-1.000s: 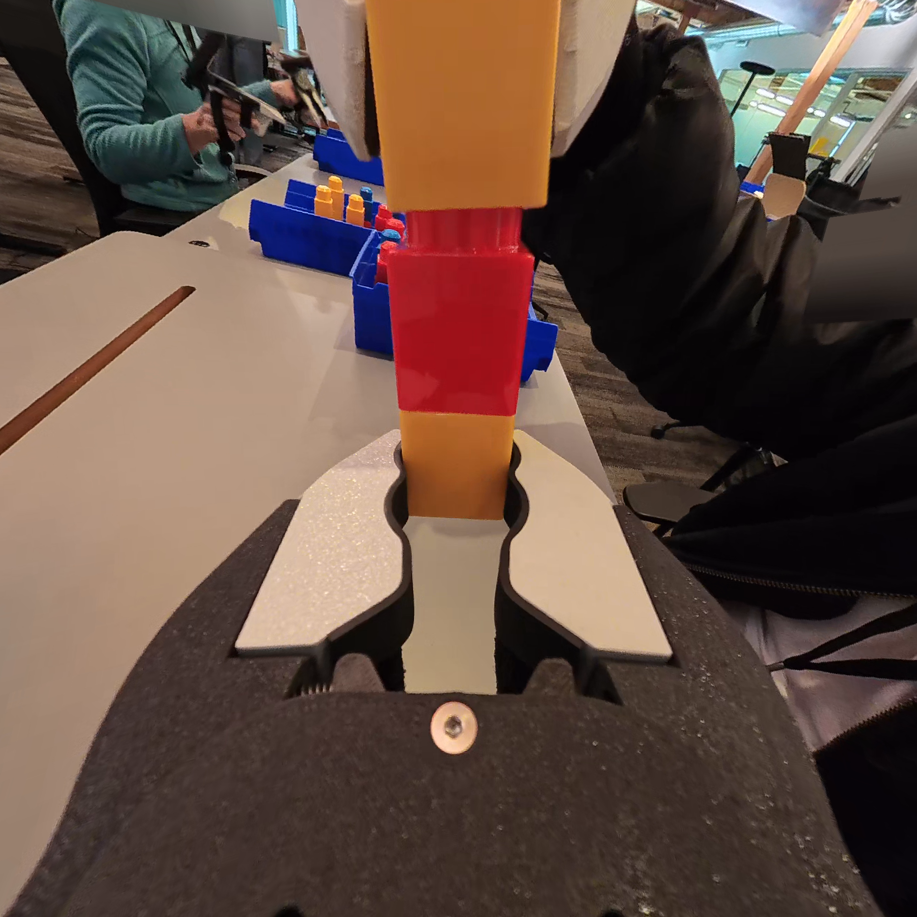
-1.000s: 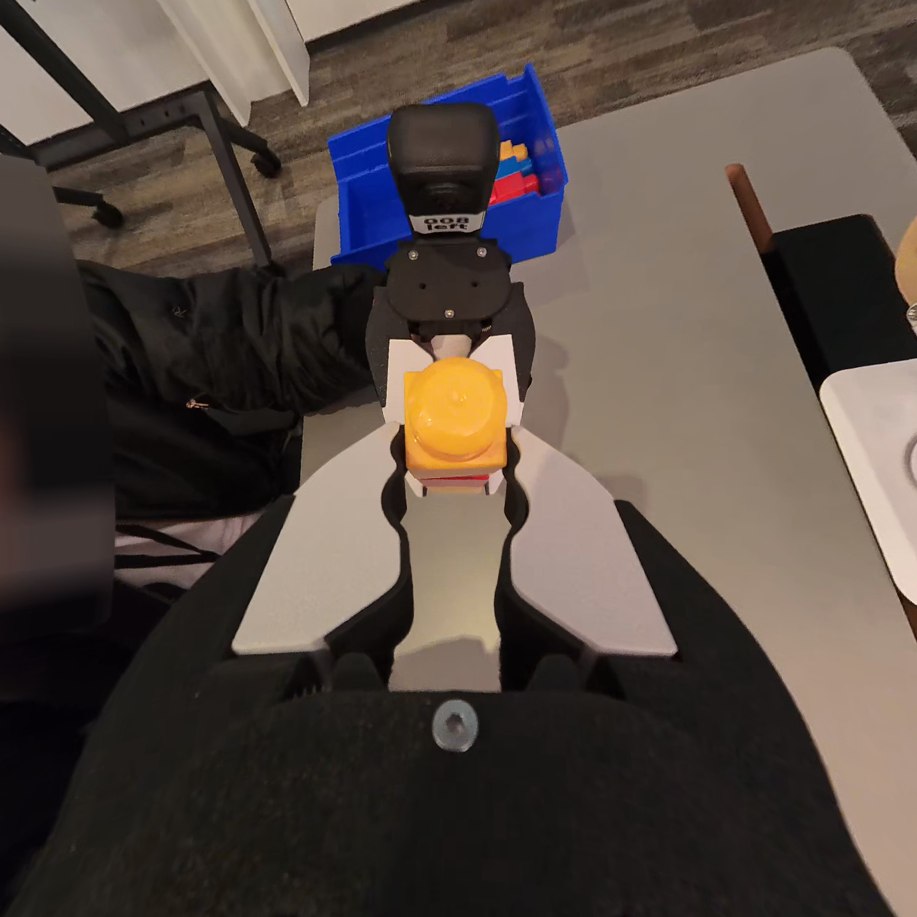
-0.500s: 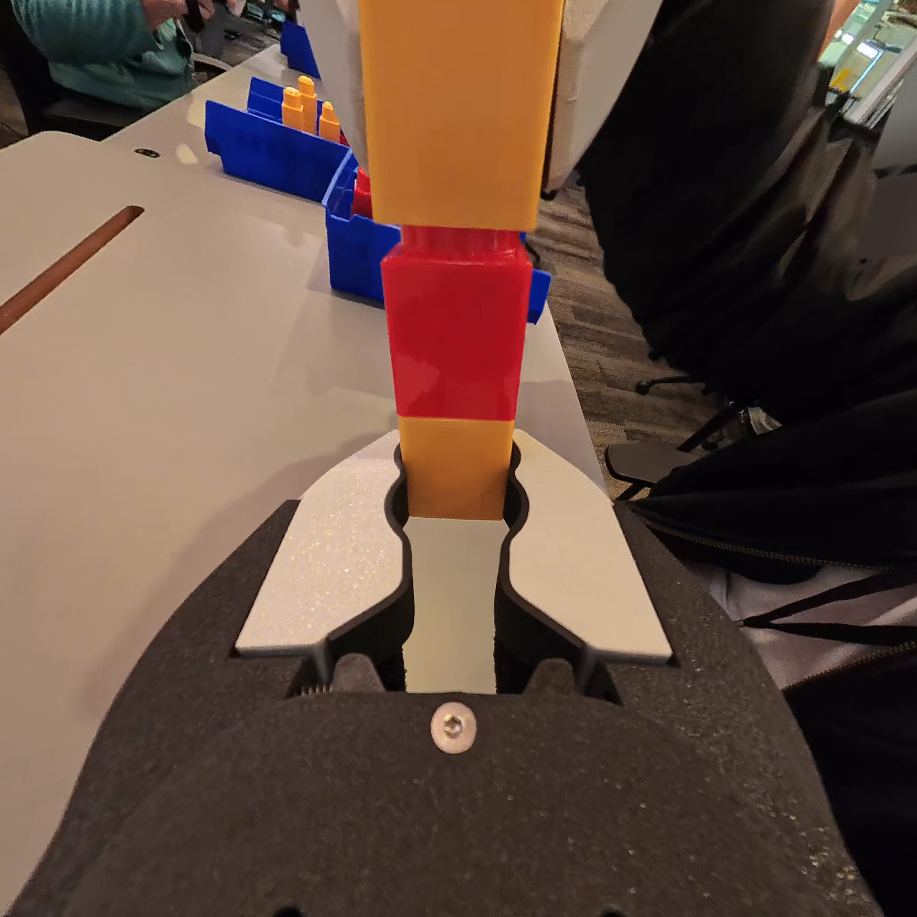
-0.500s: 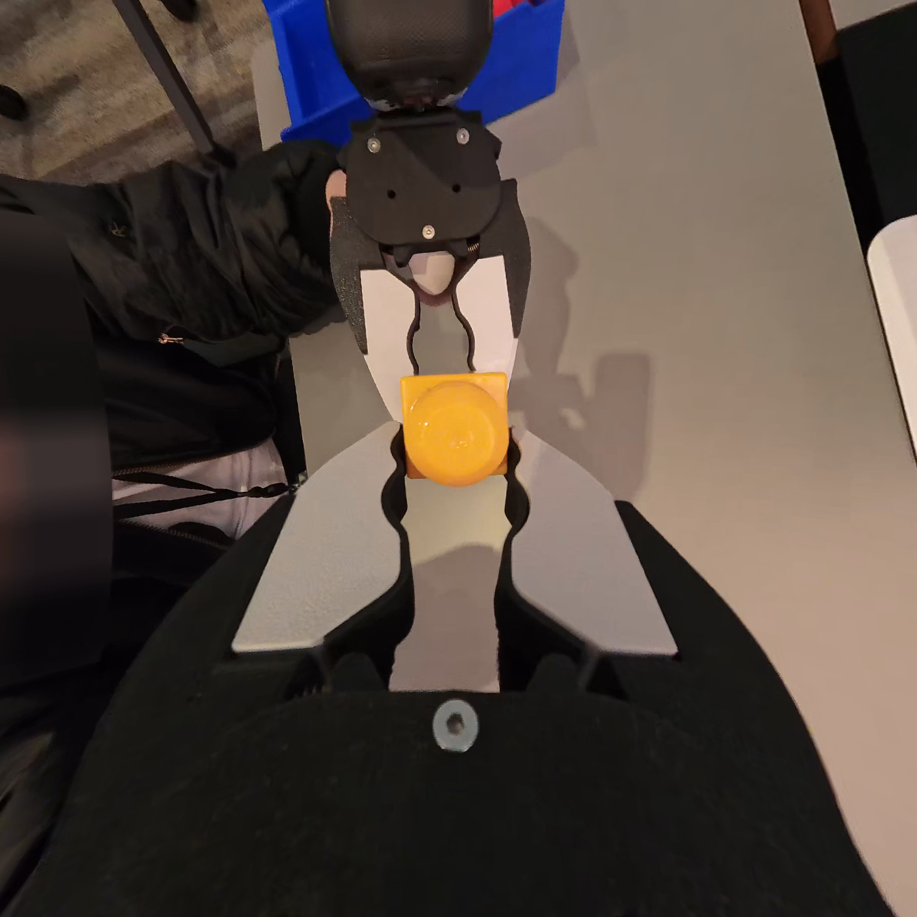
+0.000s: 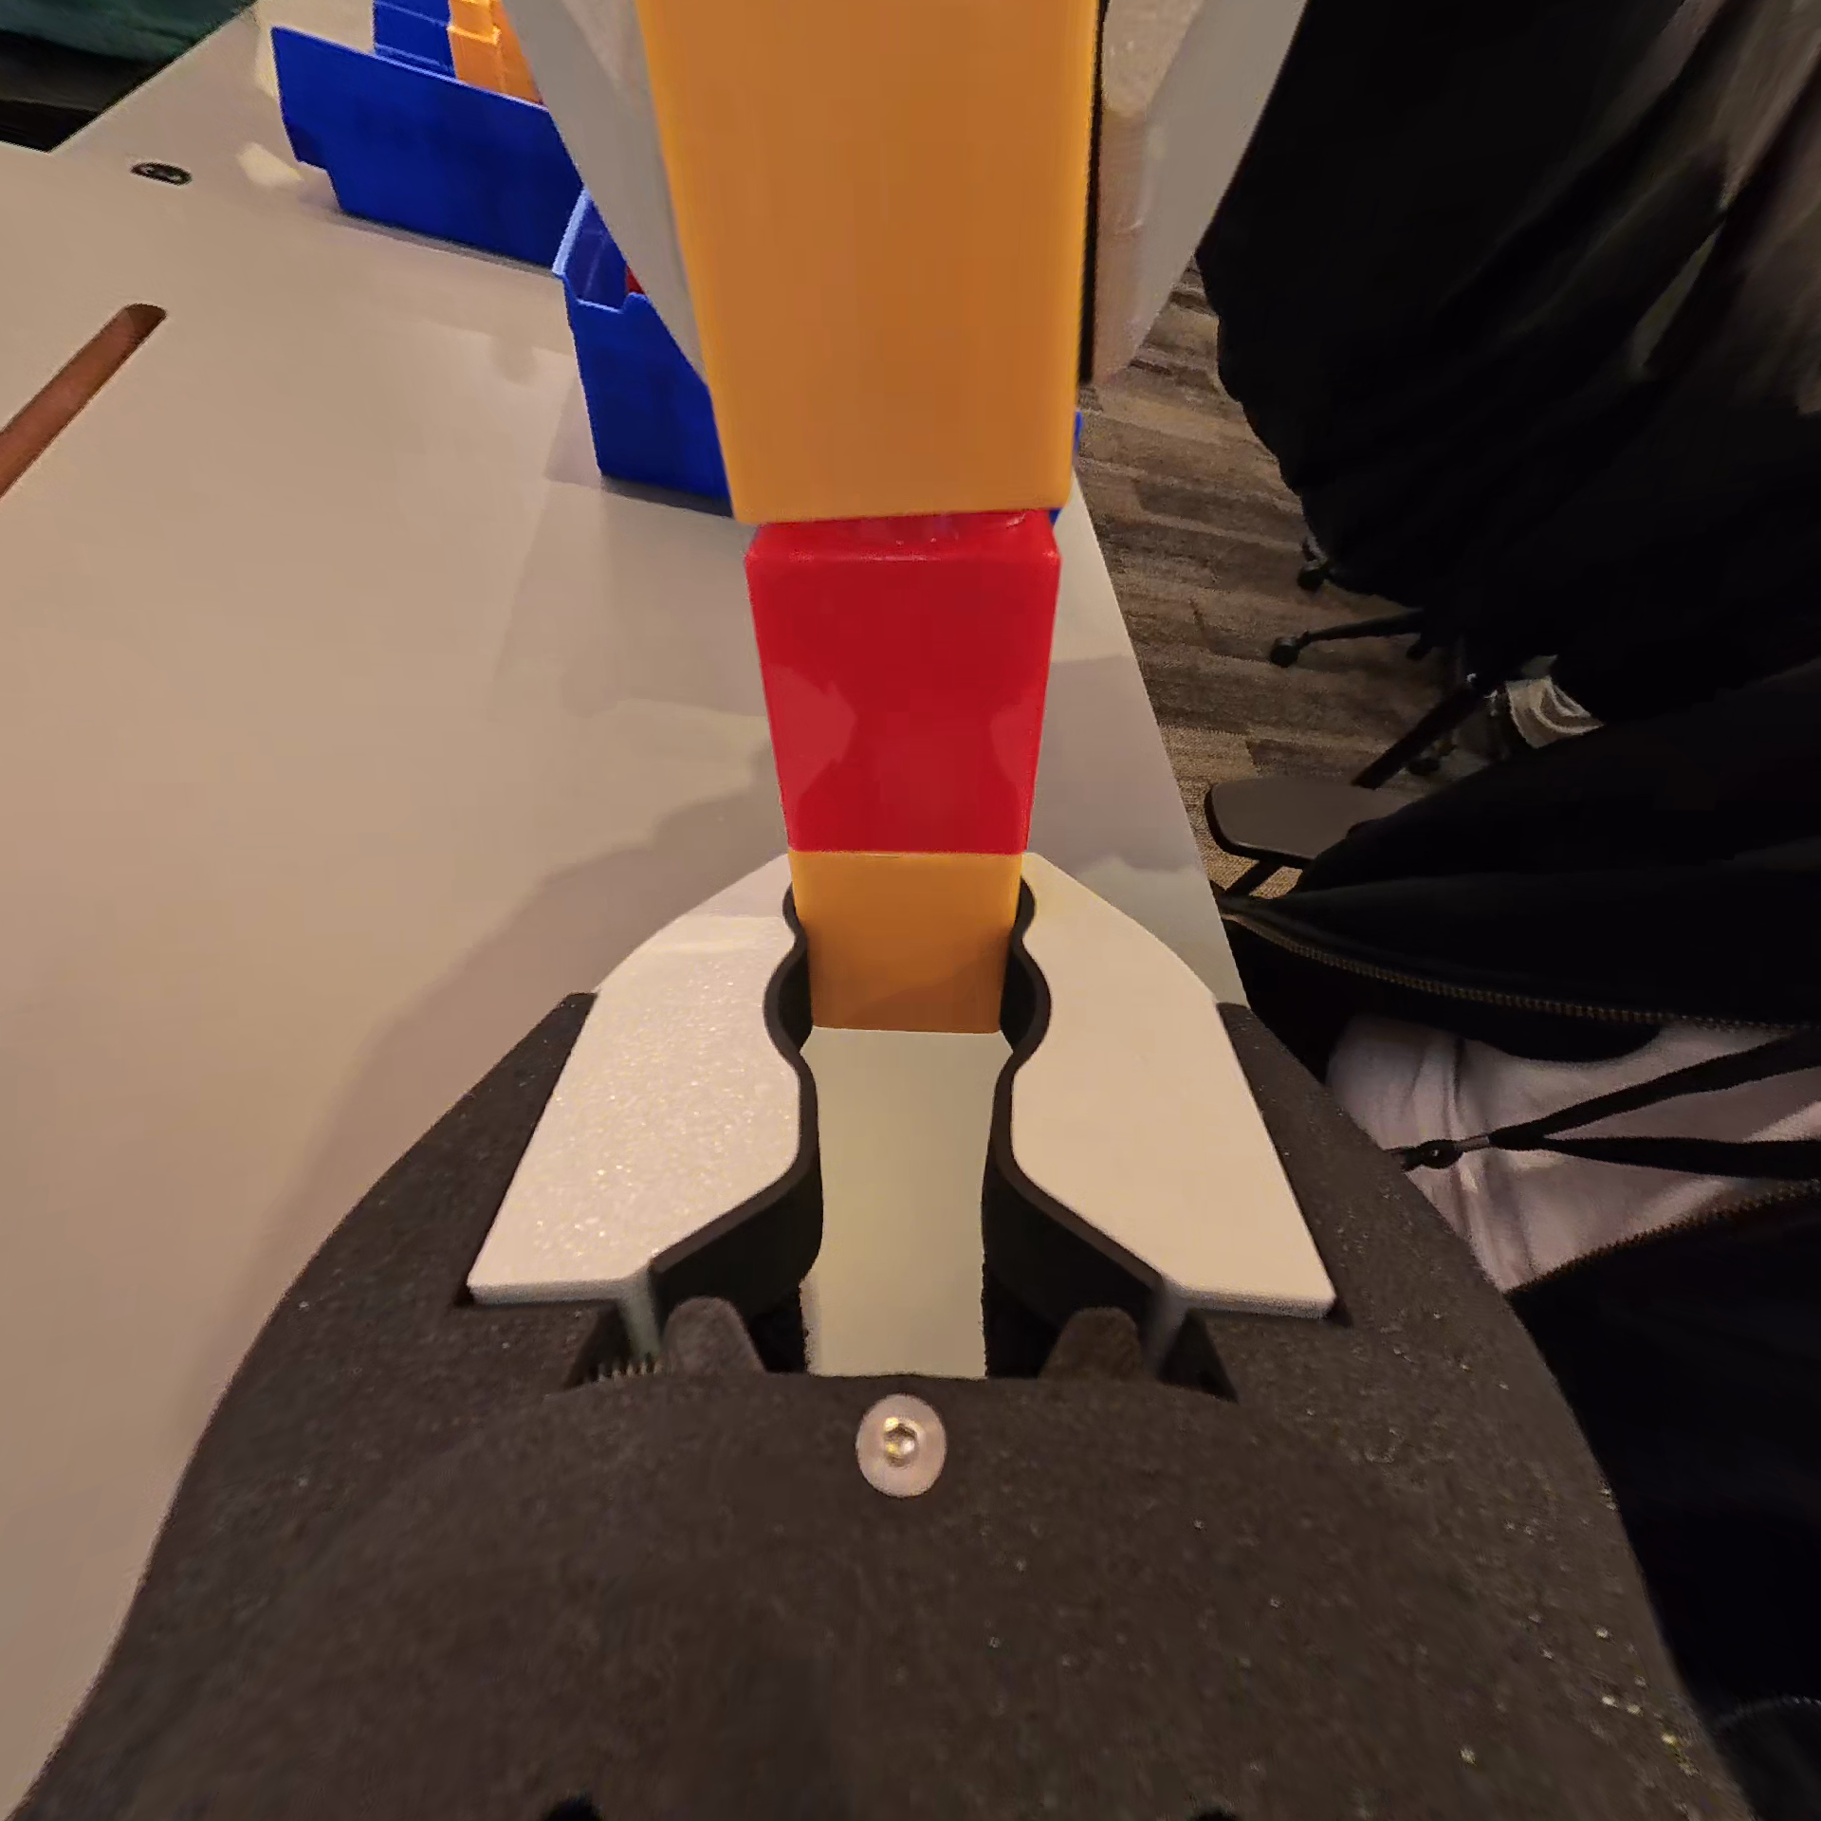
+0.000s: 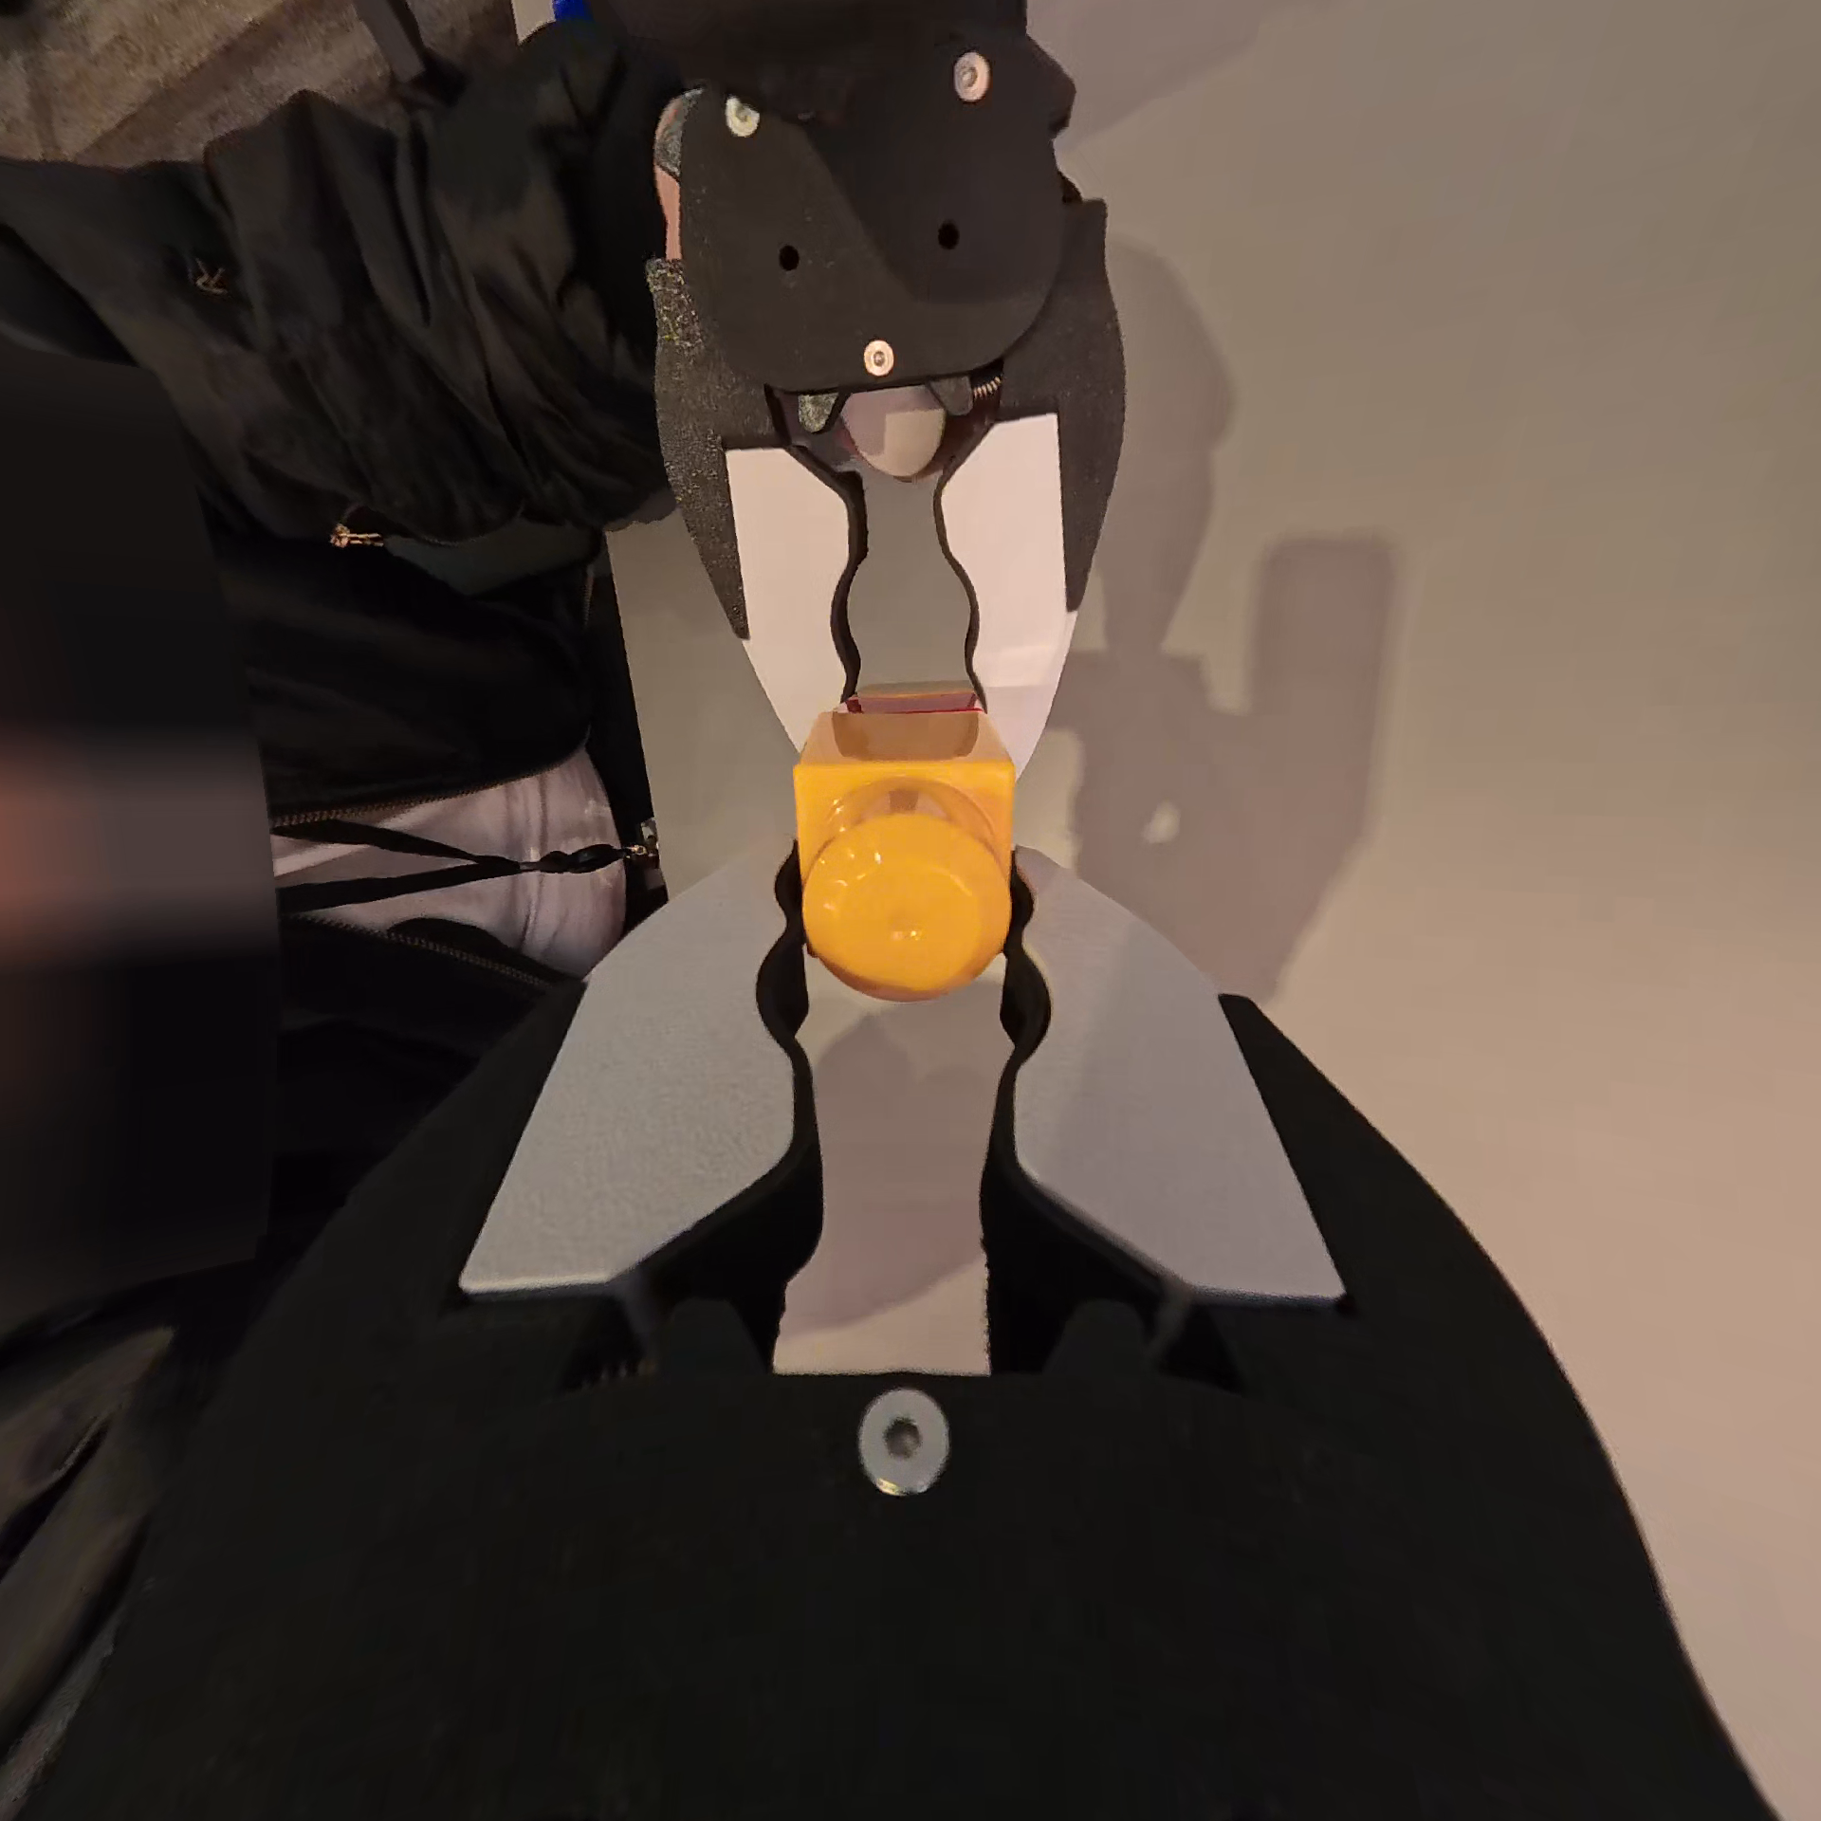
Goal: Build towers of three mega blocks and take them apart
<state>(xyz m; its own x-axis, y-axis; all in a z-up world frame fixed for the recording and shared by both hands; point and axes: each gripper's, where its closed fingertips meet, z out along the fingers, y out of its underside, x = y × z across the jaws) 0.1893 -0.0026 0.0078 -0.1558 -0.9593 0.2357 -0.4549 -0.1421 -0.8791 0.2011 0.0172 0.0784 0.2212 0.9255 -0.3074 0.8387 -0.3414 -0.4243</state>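
Observation:
A tower of three mega blocks stands on the grey table: an orange bottom block, a red middle block and an orange top block. My left gripper is shut on the orange bottom block, level with the table. My right gripper comes from above and is shut on the orange top block, whose round stud faces the camera. Only a thin sliver of the red block shows under it. The left gripper shows beyond the tower in the right wrist view.
Blue bins with loose orange and red blocks stand at the far side of the table. The table's right edge runs close beside the tower. A person in a black jacket sits right of it. A brown slot cuts the tabletop at left.
The top orange block has come down onto the red block; its stud no longer shows. The right gripper has dropped closer to the table, and the left wrist view has tipped down.

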